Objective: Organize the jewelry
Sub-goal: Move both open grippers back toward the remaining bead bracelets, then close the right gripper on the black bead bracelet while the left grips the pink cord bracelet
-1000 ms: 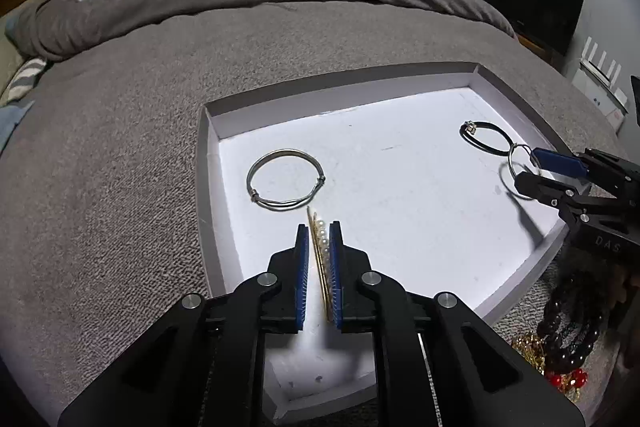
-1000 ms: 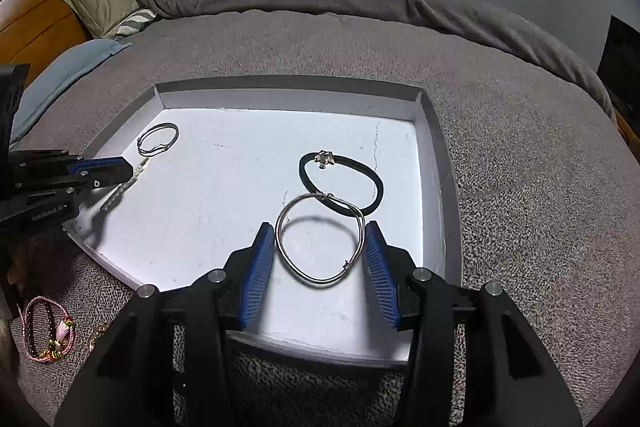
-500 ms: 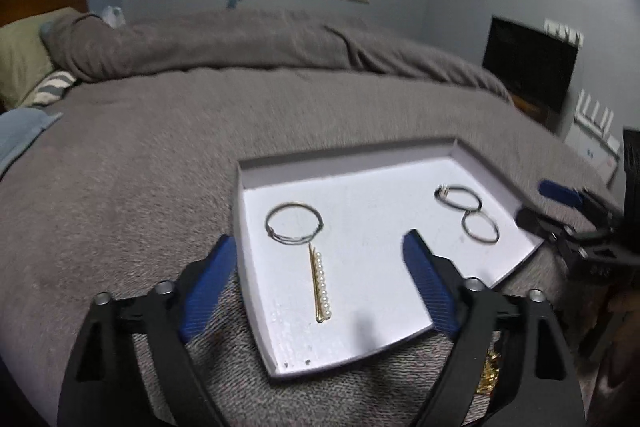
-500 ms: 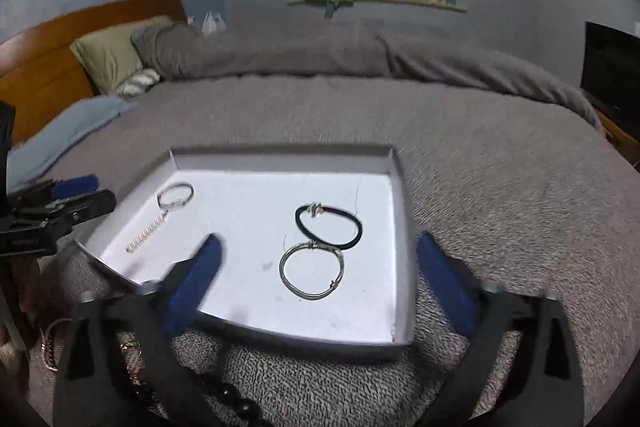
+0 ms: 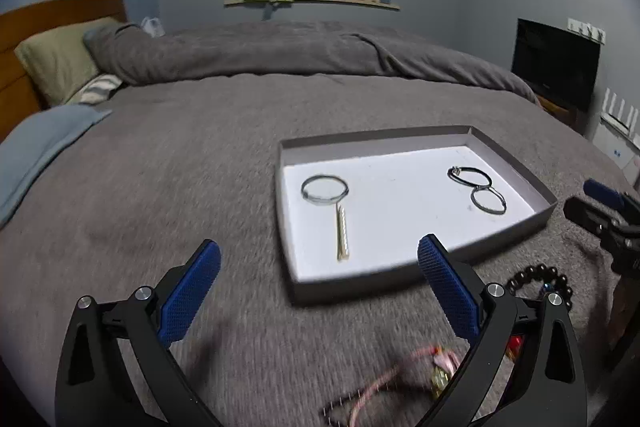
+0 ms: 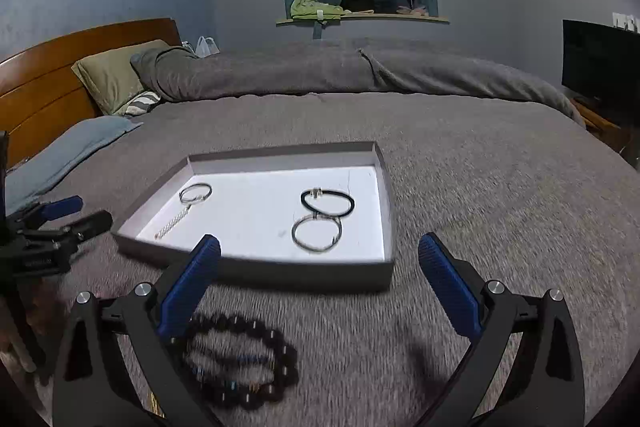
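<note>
- Left gripper (image 5: 318, 269) and right gripper (image 6: 319, 267): jaws spread wide, holding nothing, short of the tray (image 5: 404, 273).
- Only the right view shows the dark bead bracelet (image 6: 244, 363) whole; only the left shows a pink bracelet (image 5: 384, 383).
- In the tray: pearl bar (image 5: 342, 234), silver bangle (image 6: 316, 233), black cord bracelet (image 6: 328, 202).

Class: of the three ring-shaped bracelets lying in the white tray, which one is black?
The black cord bracelet with a small metal clasp, on the tray's right side. The two other rings are silver metal.

The pink bracelet (image 5: 400, 379) near the bottom of the left view is blurred, and the right finger (image 5: 448, 287) hides part of it. The dark bead bracelet (image 6: 244, 363) is blurred too, partly behind the left finger (image 6: 188, 287). The small charm (image 6: 317, 192) on the black band is too small to tell.
</note>
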`<state>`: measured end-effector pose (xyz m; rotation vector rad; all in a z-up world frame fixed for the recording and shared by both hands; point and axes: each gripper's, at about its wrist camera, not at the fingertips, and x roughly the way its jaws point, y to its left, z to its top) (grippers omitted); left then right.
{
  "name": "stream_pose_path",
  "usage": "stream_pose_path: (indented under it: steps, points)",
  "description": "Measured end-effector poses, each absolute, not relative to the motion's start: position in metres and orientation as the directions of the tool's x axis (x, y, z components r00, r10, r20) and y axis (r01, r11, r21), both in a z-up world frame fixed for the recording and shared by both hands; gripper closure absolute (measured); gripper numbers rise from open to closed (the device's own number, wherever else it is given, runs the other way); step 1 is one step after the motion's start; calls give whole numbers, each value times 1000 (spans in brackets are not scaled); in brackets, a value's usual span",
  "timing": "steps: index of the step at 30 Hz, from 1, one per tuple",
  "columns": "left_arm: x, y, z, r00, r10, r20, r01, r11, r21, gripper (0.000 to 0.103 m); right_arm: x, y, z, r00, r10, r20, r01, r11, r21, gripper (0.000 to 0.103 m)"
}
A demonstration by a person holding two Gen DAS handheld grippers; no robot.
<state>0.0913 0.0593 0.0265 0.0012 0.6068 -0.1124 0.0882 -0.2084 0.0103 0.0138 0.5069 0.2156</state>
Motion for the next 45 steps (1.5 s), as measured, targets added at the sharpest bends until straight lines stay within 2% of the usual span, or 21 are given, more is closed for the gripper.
stream_pose_path:
  steps: [2, 6, 13, 16, 17, 18, 21, 30, 33, 41, 45]
  points:
    - [82, 64, 24, 803, -130, -582, 121, 991, -54, 5, 79, -208, 7, 847, 214, -486, -210, 976, 63, 5]
    - [64, 68, 14, 772, -255, -583, 221, 967, -130, 5, 61, -210, -1, 831, 230, -507, -221, 972, 79, 5]
    - [45, 60, -5, 737, -227, -636, 239, 969, -69, 5, 44, -213, -18, 789, 241, -565, -227, 969, 96, 5]
    - [35, 57, -6, 746, -230, -625, 256, 965, -51, 5, 41, -214, -20, 786, 245, -568, -222, 969, 111, 5]
    - [31, 56, -6, 752, -226, -619, 263, 964, -32, 5, 41, -215, -19, 785, 249, -567, -222, 968, 117, 8]
    - [29, 54, -7, 756, -222, -616, 267, 963, -19, 5, 41, -216, -19, 785, 248, -568, -219, 968, 119, 16]
    - [26, 49, -9, 756, -219, -617, 285, 958, 10, 5, 43, -215, -21, 772, 246, -586, -219, 969, 118, 30]
    - [28, 48, -11, 745, -235, -625, 300, 954, -1, 5, 49, -213, -26, 732, 280, -621, -236, 959, 153, 72]
    - [28, 48, -11, 745, -237, -624, 302, 953, -1, 5, 53, -212, -28, 708, 302, -639, -243, 953, 182, 77]
    - [29, 46, -12, 740, -246, -626, 315, 949, -1, 5, 72, -208, -37, 643, 336, -688, -227, 942, 248, 77]
    - [30, 47, -12, 733, -252, -631, 318, 948, -9, 6, 71, -213, -36, 642, 367, -673, -229, 930, 289, 84]
